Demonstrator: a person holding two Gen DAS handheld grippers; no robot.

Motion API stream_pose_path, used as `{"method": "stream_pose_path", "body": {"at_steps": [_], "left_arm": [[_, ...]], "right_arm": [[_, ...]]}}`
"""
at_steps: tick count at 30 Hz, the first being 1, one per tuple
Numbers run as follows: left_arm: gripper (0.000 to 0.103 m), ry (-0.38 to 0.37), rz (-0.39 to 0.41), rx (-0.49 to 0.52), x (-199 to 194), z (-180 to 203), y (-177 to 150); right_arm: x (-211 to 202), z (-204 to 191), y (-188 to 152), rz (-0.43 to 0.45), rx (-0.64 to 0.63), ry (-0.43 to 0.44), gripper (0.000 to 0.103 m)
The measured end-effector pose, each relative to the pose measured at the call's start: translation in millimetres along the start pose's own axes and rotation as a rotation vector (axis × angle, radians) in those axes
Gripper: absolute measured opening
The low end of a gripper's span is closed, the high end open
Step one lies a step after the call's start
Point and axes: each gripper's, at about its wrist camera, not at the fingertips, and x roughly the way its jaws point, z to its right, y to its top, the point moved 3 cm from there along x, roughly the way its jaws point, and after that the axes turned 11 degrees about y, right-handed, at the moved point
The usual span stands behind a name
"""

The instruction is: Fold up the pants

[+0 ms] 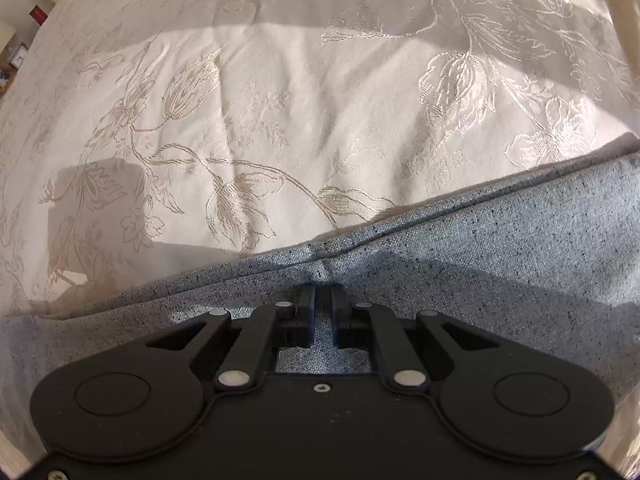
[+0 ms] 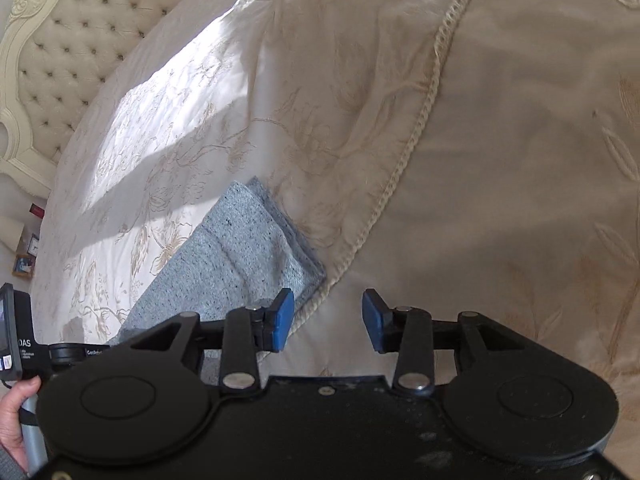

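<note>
Light grey speckled pants (image 1: 460, 248) lie on a cream floral bedspread (image 1: 280, 112), with a folded edge running across the left wrist view. My left gripper (image 1: 325, 292) points steeply down at that edge. Its fingers stand close together, and the cloth puckers into a small ridge right at their tips, pinched between them. In the right wrist view a folded leg of the pants (image 2: 232, 264) ends at a hem near a corded seam. My right gripper (image 2: 328, 316) hangs just beside that hem, over the bedspread, open wide with nothing between its blue pads (image 2: 282, 320).
A tufted cream headboard (image 2: 60, 40) stands at the far left. A corded seam (image 2: 420, 120) crosses the bedding (image 2: 520, 160). A person's hand (image 2: 16, 412) grips the other tool's handle at the lower left, below a small black device (image 2: 12, 332). Small items (image 1: 36, 14) sit beside the bed.
</note>
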Motion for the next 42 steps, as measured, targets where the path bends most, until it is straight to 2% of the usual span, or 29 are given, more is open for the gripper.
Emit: {"method": "stream_pose_path", "body": {"at_steps": [4, 9, 11, 13, 16, 20, 24, 29, 35, 42], "left_arm": [[0.015, -0.025, -0.010, -0.031, 0.9, -7.1, -0.2], [0.015, -0.028, -0.013, -0.042, 2.7, -10.8, 0.6], [0.015, -0.026, -0.013, -0.040, 2.5, -10.3, 0.9], [0.015, -0.026, -0.012, -0.037, 3.7, -12.2, 1.6], [0.015, -0.034, -0.011, -0.038, 4.4, -15.2, 3.0], [0.018, -0.047, -0.012, -0.056, 0.9, -22.8, 4.1], [0.019, -0.061, -0.016, -0.093, -5.8, -33.3, 1.8], [0.019, -0.091, -0.009, -0.135, -22.1, -51.4, -13.6], [0.019, -0.091, -0.010, -0.135, -34.6, -57.2, -35.4], [0.019, -0.095, -0.027, -0.141, -39.2, -56.4, -56.6]], "right_arm": [[11.5, -5.0, -6.6, -0.019, -0.025, 0.040, 0.042], [13.9, -23.9, 0.5, 0.035, -0.094, 0.030, 0.042], [20.3, -24.5, 2.3, 0.016, -0.098, -0.002, 0.042], [29.5, -20.2, 3.0, -0.012, -0.089, -0.014, 0.042], [35.6, -15.6, 0.1, -0.007, -0.073, -0.004, 0.045], [52.7, -17.1, 7.5, -0.006, -0.084, 0.027, 0.044], [67.9, -13.0, 20.7, -0.002, -0.021, 0.068, 0.045], [76.4, -11.0, 30.6, -0.025, 0.012, 0.093, 0.044], [67.8, -9.1, 21.6, -0.066, -0.031, 0.124, 0.044], [94.5, -21.8, 41.9, -0.079, -0.049, 0.147, 0.046]]}}
